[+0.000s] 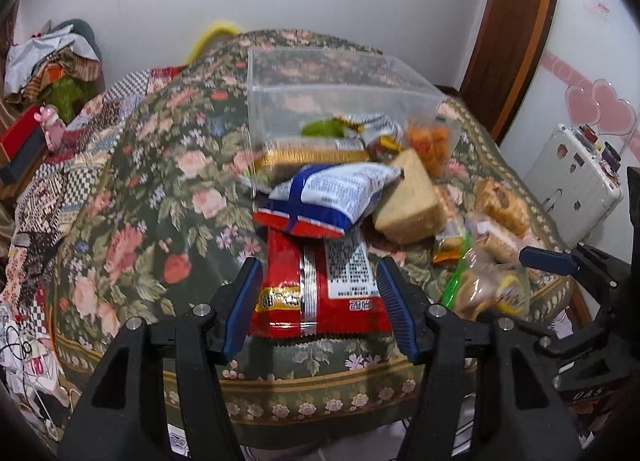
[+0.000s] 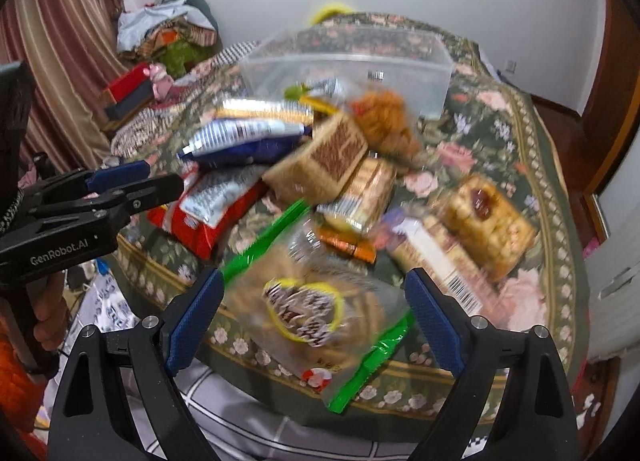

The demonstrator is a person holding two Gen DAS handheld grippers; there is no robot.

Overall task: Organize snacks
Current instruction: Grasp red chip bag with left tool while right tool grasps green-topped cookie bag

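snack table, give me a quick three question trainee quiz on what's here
1. True or false: the clear bin stands behind the snack pile.
2. Which packet lies between the left tongs? A) red packet B) blue packet C) bread wedge
3. What colour are the seals on the bag in front of the right tongs?

Key: 1 true. 2 A, the red packet, though the pads do not visibly press it. 3 green.

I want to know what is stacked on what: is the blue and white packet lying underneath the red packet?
No, the blue and white packet lies on top of the far end of the red packet.
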